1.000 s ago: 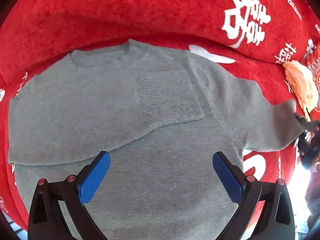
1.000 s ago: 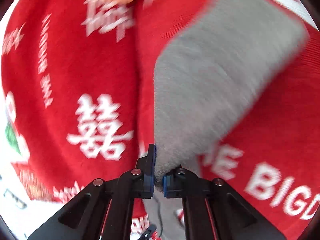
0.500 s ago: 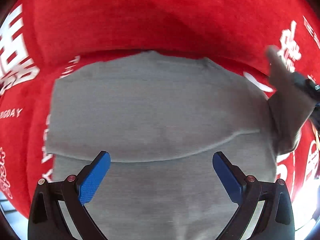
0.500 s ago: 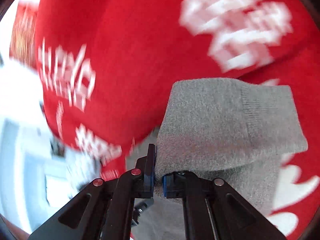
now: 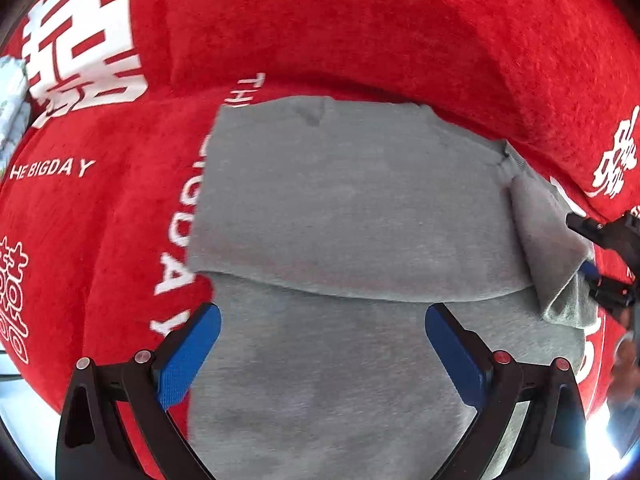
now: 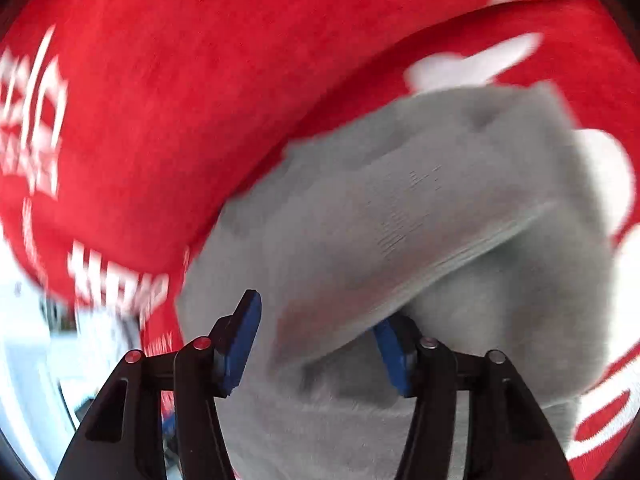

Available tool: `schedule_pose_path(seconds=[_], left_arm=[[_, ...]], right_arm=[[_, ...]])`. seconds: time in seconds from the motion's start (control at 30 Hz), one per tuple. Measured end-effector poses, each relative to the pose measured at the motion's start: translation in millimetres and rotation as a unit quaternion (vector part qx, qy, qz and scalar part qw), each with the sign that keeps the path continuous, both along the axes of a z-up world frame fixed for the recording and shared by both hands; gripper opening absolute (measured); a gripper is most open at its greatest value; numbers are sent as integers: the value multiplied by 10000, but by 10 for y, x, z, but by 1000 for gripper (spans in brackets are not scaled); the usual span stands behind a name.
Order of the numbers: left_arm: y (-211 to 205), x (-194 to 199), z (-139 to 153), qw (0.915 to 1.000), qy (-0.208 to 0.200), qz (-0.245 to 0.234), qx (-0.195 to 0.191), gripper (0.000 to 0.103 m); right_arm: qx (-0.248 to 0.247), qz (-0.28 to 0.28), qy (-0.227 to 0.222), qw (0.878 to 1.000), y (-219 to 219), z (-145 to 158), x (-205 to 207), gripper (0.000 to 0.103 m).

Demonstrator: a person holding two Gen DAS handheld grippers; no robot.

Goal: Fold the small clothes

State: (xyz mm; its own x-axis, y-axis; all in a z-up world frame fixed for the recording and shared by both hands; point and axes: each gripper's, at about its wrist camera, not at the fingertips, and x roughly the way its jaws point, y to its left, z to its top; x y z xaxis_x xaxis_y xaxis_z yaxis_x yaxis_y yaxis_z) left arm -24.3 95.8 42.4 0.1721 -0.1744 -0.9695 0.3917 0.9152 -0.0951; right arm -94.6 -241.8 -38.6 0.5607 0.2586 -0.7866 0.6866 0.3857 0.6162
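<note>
So the grey sweater (image 5: 352,216) is lying flat on a red blanket (image 5: 360,32) with white lettering, and one sleeve is already folded across the chest. Its long axis runs from the near edge, right under the left gripper (image 5: 322,354), away toward the collar at the far end where the blanket rises up. The left gripper just hangs over the lower body of the sweater with its blue pads spread wide, nothing between them.

Over on the right side the other sleeve (image 5: 548,240) is bunched up at the sweater's edge, next to the right gripper (image 6: 318,340). In the blurry right wrist view, its jaws are opening; the sleeve fabric drapes between the pads, but they're not pinching it anymore.
</note>
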Motion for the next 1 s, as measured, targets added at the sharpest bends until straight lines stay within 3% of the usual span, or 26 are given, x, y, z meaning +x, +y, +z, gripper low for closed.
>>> schedule_pose_path(seconds=[0.03,0.07,0.13,0.2,0.3,0.4,0.5,0.53,0.57,0.63,0.8,1.0], left_arm=[[61,22,14,10000,-10,37,-12,102],[103,26,29,10000,-26,68,-30,102],[180,43,50,9999,-49,133,-92,102],[250,59,53,9997,-49,192,-106,102],[346,117,18,9996,-11,286,-78,102],[408,144,5,9992,27,367,-132,102],[439,186,-14,9990,57,391,-214,102],[434,200,-22,9989,89,386,-264,102],[421,208,-29,9988,123,372,-306,102],[347,238,-58,9984,253,298,-411,102],[1,362,-233,9939,729,59,-822,102],[-301,463,-433,9876,1175,178,-1024,102]], right_arm=[[-42,-65,44,10000,-30,13,20,9],[-147,-5,29,9999,-33,49,75,7],[-634,553,-112,9964,103,225,343,7],[-1133,1358,-249,9839,386,384,629,7],[-1474,2578,-400,9541,995,446,1004,7],[-1781,3598,-182,9157,1568,265,1201,11],[-1969,4200,223,8856,1767,14,1097,16],[-1973,4271,316,8818,1804,-13,1055,21],[-1900,4234,306,8853,1800,-9,1017,33],[-1576,3874,245,9080,1664,41,848,49],[-493,2605,267,9638,998,50,169,50],[386,1015,438,9931,384,-120,-754,54]])
